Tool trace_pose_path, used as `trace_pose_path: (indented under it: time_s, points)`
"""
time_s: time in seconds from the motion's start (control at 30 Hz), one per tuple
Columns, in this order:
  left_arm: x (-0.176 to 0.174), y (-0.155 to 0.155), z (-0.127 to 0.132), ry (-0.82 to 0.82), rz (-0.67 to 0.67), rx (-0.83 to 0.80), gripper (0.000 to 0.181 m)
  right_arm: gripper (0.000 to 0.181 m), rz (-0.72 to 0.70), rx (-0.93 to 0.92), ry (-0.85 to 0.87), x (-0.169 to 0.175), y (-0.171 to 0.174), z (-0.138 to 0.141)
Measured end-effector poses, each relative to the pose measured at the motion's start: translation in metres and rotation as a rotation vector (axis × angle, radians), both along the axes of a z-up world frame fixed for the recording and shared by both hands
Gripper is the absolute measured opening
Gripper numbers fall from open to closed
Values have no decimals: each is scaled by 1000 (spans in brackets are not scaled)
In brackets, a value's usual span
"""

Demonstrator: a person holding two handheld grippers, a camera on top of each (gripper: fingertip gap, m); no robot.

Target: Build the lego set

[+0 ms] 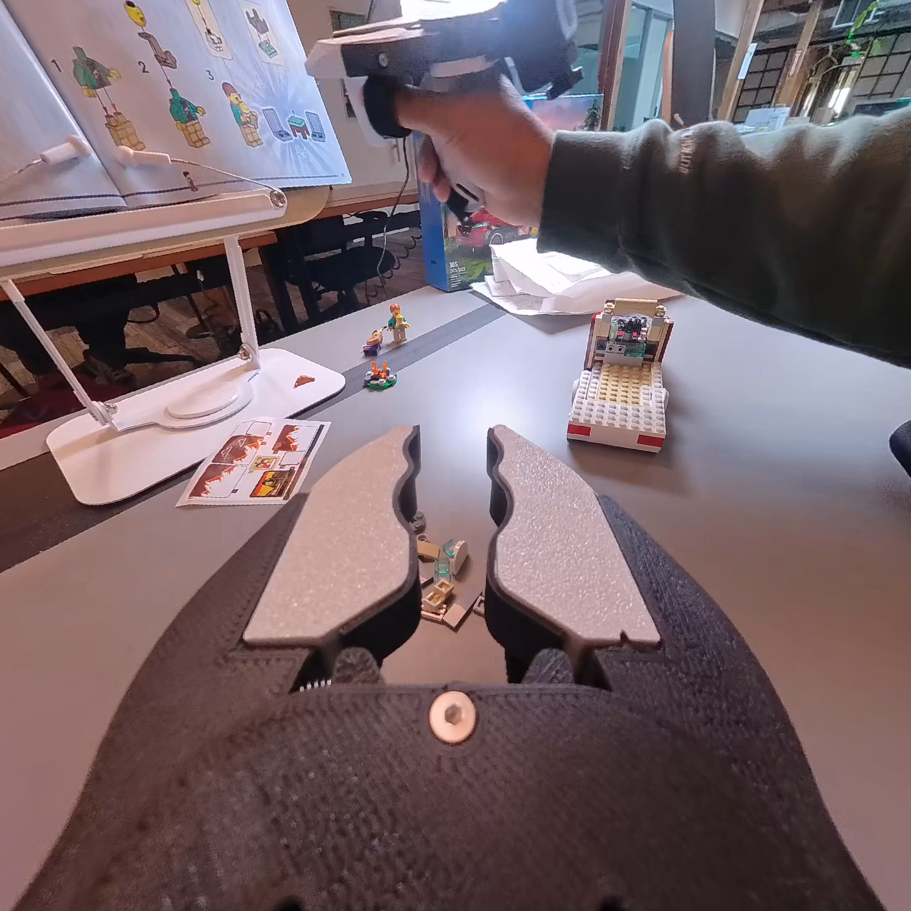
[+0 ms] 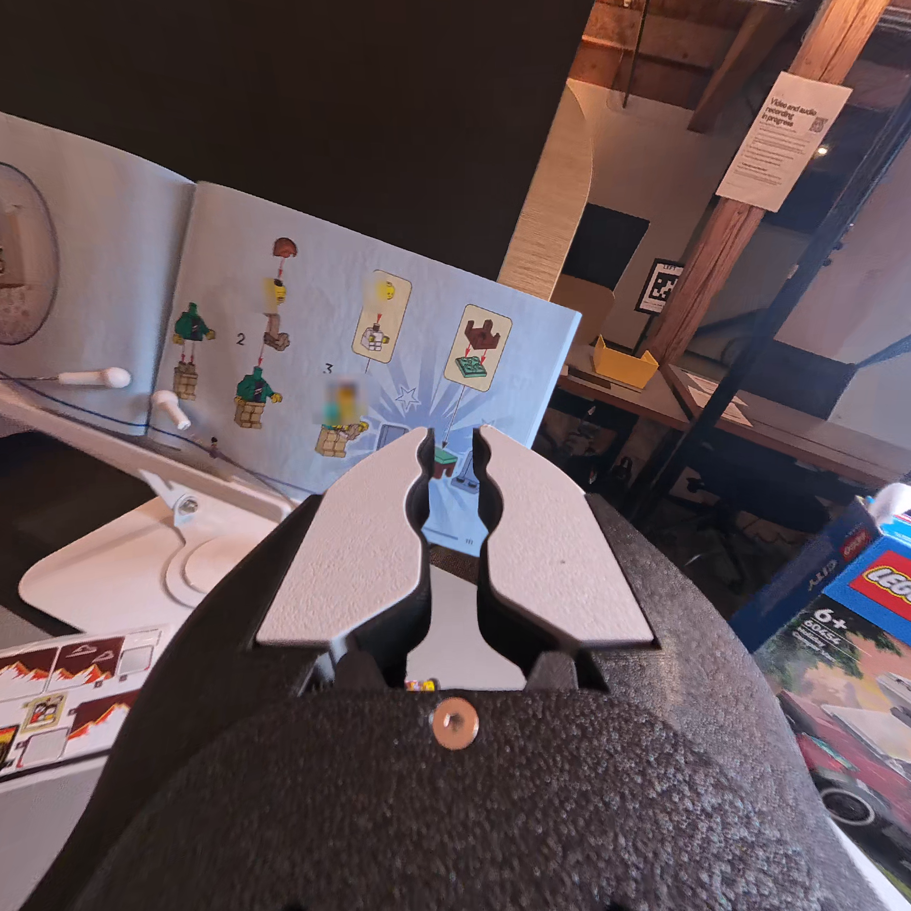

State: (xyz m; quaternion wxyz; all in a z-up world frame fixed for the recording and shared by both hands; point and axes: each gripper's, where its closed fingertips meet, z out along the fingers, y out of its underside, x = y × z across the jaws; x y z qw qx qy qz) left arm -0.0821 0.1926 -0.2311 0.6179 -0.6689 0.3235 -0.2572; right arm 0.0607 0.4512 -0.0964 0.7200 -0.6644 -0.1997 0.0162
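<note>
Now | loose bricks [image 1: 443, 577] between parted left tongs [image 1: 453, 438] | untouched

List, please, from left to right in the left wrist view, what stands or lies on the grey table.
White stand base → sticker sheet → campfire model → loose pieces → half-built vehicle.

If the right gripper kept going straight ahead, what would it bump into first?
Probably the open instruction booklet on its white stand. The right gripper points at its lower corner, nothing between, though depth is hard to judge.
</note>
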Motion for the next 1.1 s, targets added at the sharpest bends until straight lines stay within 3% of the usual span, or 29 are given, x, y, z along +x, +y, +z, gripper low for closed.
trace_pose_path:
  time_s: [0.33, 0.67, 0.77, 0.97, 1.1]
  points:
    - [0, -2, 2, 8, 2, 19, 26, 22, 225, -114, 24, -16, -111, -28]
    - [-1, -2, 3, 3, 7, 23, 25, 23, 319, -224, 93, -19, -238, -88]
    - [-3, 0, 3, 1, 14, 19, 25, 22, 296, -145, 106, -14, -248, -91]
    - [-3, 0, 3, -4, 14, 16, 25, 22, 339, -162, 119, -17, -254, -102]
    - [-3, -7, 17, -7, 4, 56, 24, 22, 358, -184, 142, -18, -256, -104]
